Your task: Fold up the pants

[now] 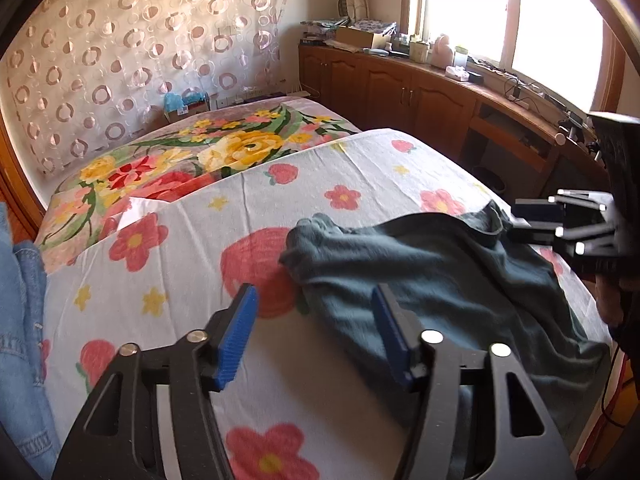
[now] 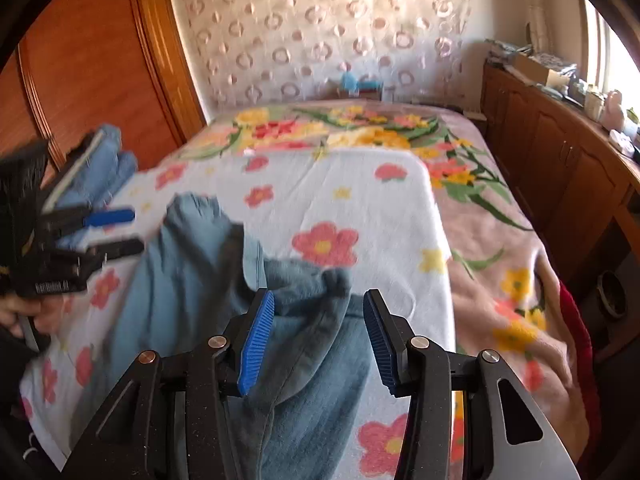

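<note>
I see the white flower-print blanket (image 2: pixel 340 184) covering the bed, with the crumpled teal-blue cotton pants (image 2: pixel 208 280) lying on it. Their long axis appears to run diagonally, from the bunched end at the left gripper's (image 1: pixel 316 332) side toward the near edge below the right gripper (image 2: pixel 318 338). The right gripper is nearer: cloth lies directly beneath its parted jaws, pads not pressing. The left gripper's jaws also stand apart and empty; the pants lie just right of it, under its right finger.

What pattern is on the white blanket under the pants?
Red-pink flowers with yellow centres and small yellow stars on the white blanket; clearest in the left wrist view.
</note>
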